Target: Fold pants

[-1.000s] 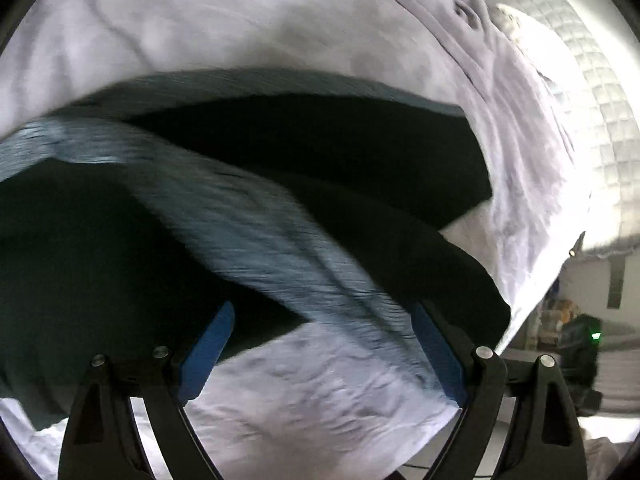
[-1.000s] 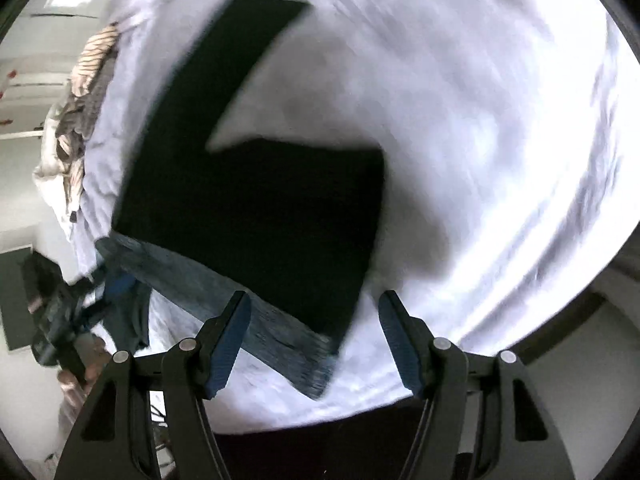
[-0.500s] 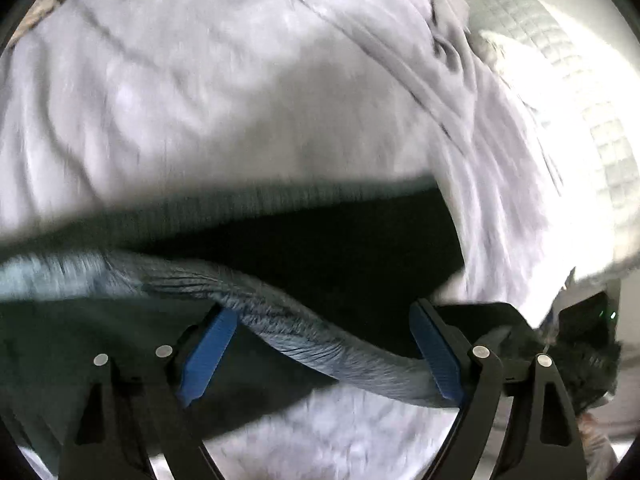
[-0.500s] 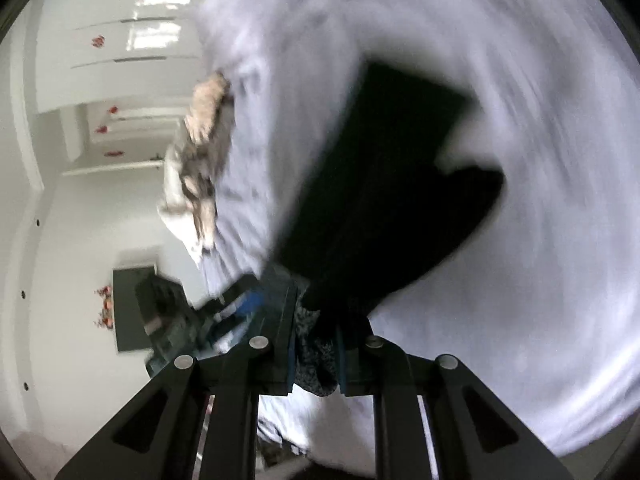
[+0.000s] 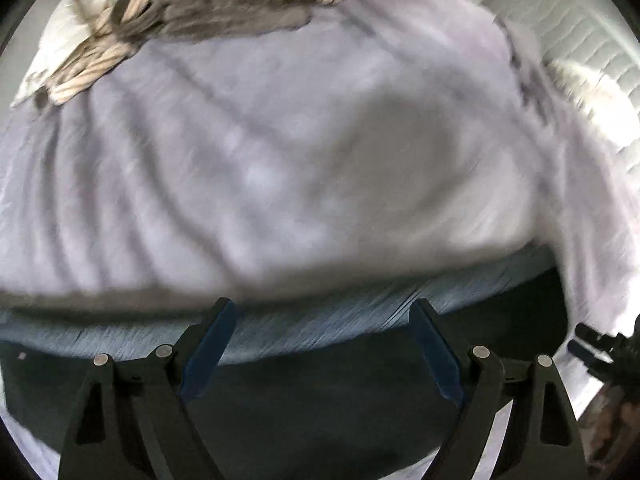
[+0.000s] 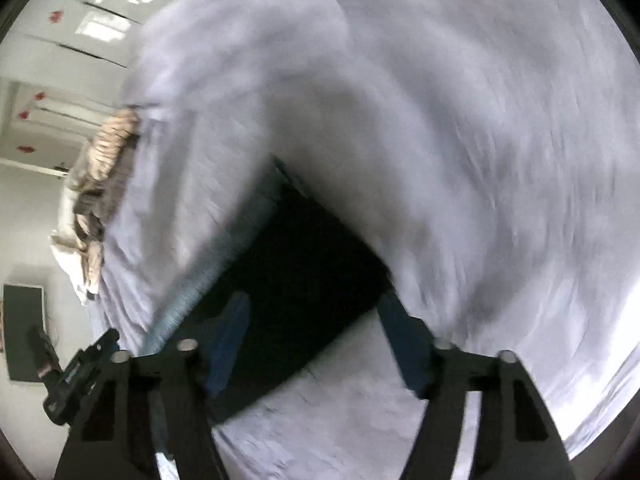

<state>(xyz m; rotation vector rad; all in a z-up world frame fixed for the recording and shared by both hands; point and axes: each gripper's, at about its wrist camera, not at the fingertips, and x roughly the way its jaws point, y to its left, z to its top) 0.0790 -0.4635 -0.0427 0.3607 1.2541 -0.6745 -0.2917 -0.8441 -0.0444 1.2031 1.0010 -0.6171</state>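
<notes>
The dark pants (image 5: pixel 320 400) lie folded on the pale bedsheet (image 5: pixel 280 160), with the grey-blue ribbed waistband (image 5: pixel 320 324) along their far edge. My left gripper (image 5: pixel 320 344) is open, its blue pads over the waistband, holding nothing. In the right wrist view the pants (image 6: pixel 296 280) are a dark folded block with the waistband (image 6: pixel 208 272) on the left. My right gripper (image 6: pixel 312 340) is open just above the pants' near edge. The other gripper (image 6: pixel 72 372) shows at lower left. Both views are motion-blurred.
A striped and grey heap of clothes (image 5: pixel 192 12) lies at the far end of the bed, also in the right wrist view (image 6: pixel 100 184). A quilted white mattress edge (image 5: pixel 580 60) is at the right. White walls and a dark panel (image 6: pixel 24 332) stand beyond the bed.
My right gripper, shut on the waistband half a second ago, has opened and let it go. The pants now lie folded flat. My left gripper stayed open and tilted up toward the bed.
</notes>
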